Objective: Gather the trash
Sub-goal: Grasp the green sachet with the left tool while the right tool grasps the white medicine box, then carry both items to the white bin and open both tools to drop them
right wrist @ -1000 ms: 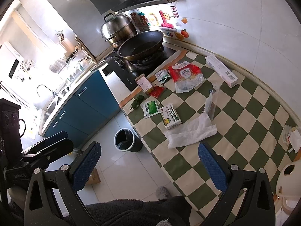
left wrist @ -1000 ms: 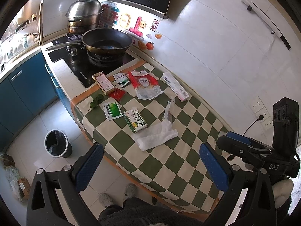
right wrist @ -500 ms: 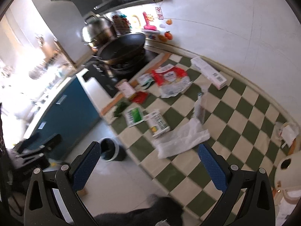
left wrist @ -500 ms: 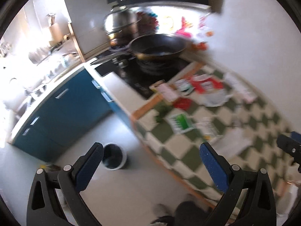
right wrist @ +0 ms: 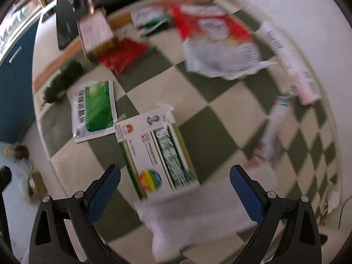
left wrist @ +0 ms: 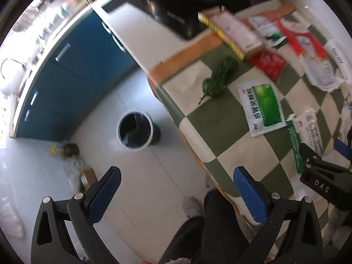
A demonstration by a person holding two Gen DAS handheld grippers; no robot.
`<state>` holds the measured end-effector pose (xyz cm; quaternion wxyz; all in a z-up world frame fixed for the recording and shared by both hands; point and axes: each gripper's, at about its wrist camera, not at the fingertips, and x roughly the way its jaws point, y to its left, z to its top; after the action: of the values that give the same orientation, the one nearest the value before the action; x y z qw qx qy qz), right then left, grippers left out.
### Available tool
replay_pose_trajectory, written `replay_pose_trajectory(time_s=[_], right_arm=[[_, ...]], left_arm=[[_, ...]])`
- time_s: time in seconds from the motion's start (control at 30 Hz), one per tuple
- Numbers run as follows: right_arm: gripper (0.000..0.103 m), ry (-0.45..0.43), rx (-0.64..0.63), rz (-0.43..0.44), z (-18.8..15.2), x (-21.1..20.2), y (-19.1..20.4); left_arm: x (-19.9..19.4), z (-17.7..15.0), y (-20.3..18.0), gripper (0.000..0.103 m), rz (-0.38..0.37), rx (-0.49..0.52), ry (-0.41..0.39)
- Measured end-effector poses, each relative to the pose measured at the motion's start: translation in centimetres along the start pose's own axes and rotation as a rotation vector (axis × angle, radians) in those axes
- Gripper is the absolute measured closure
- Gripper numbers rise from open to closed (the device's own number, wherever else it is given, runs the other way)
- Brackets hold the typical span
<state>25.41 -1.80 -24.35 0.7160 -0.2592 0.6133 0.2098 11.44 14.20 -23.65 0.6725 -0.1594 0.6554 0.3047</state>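
Trash lies scattered on the green-and-white checked tablecloth [right wrist: 220, 101]. My right gripper [right wrist: 175, 184] points down over a white-and-green box [right wrist: 157, 151] and a white tissue [right wrist: 198, 217]; its jaws stand wide and are closing, with the box's near end and the tissue between them, untouched. A green sachet [right wrist: 93, 110], a red packet [right wrist: 123, 55] and a red-and-white bag [right wrist: 217, 44] lie beyond. My left gripper [left wrist: 176, 184] is open and holds nothing, above the floor by the table's edge. A grey bin [left wrist: 136, 131] stands on the floor ahead of it.
Blue cabinets [left wrist: 66, 70] and a white counter run along the left, with a black hob [left wrist: 176, 11] at the back. A long white box [right wrist: 288, 61] and a pink carton [left wrist: 233, 30] lie on the cloth. A person's dark trouser leg [left wrist: 209, 226] is below.
Both grippers have dropped and tipped downward. The right one came close over the box and tissue. The left one swung off the table toward the floor and bin.
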Motion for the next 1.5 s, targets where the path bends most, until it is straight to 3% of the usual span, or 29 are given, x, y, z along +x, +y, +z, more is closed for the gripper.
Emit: replay_pose_trajectory(time_s=[0.07,0.1,0.27,0.33,0.37,0.4,0.47,0.53,0.57,0.63,0.67,0.87,1.13,1.3,1.5], right_arm=[[0.026,0.020,-0.015,0.020,0.6,1.2,0.2],[0.029,0.021,-0.020,0.024,0.8,1.5,0.1],[0.030,-0.010,0.071,0.035,1.9,1.3,-3.7],[0.030,-0.011,0.104,0.031,2.5,1.4,-5.6],[0.030,-0.013,0.114,0.021,2.8,1.5,-6.5],[0.030,-0.017,0.121,0.009,3.1,1.7,-7.1],[0.030,-0.015,0.127,-0.009,3.5,2.2,-8.0],[0.030,-0.010,0.143,-0.017,3.8,2.8,-8.8],[0.030,-0.008,0.148,-0.020,3.9,3.0,-9.3],[0.030,-0.006,0.161,-0.017,3.9,3.4,-9.9],[0.030,-0.005,0.168,-0.012,3.9,3.7,-9.9],[0.031,-0.023,0.168,0.027,3.8,3.0,-9.7],[0.031,-0.136,0.181,0.088,4.2,-3.4,-8.8],[0.032,-0.203,0.157,0.159,4.5,-7.9,-5.3],[0.032,-0.226,0.062,0.244,4.5,-12.0,5.3]], left_arm=[[1.2,1.0,-0.6,0.000,-0.025,-0.023,0.046],[1.5,1.3,-0.8,0.000,-0.038,-0.034,0.061],[3.7,4.4,-3.3,0.001,-0.231,-0.147,0.152],[4.5,5.4,-4.6,0.009,-0.267,-0.153,0.172],[4.9,5.9,-5.6,0.018,-0.282,-0.149,0.186],[5.1,6.1,-6.1,0.020,-0.278,-0.142,0.196],[4.2,6.5,-7.5,0.022,-0.244,-0.097,0.141],[3.6,6.3,-8.9,0.030,-0.181,-0.026,0.097],[3.3,6.0,-9.3,0.039,-0.173,-0.006,0.073],[2.0,5.3,-10.0,0.074,-0.172,0.042,0.027],[1.6,5.0,-10.4,0.100,-0.158,0.068,0.027],[0.3,4.2,-10.8,0.102,-0.104,0.114,-0.004],[-4.8,4.5,-7.1,0.102,-0.109,0.087,-0.155],[-5.8,5.2,-0.3,0.102,-0.174,-0.005,-0.238],[-4.7,3.1,10.0,0.102,-0.222,-0.148,-0.244]])
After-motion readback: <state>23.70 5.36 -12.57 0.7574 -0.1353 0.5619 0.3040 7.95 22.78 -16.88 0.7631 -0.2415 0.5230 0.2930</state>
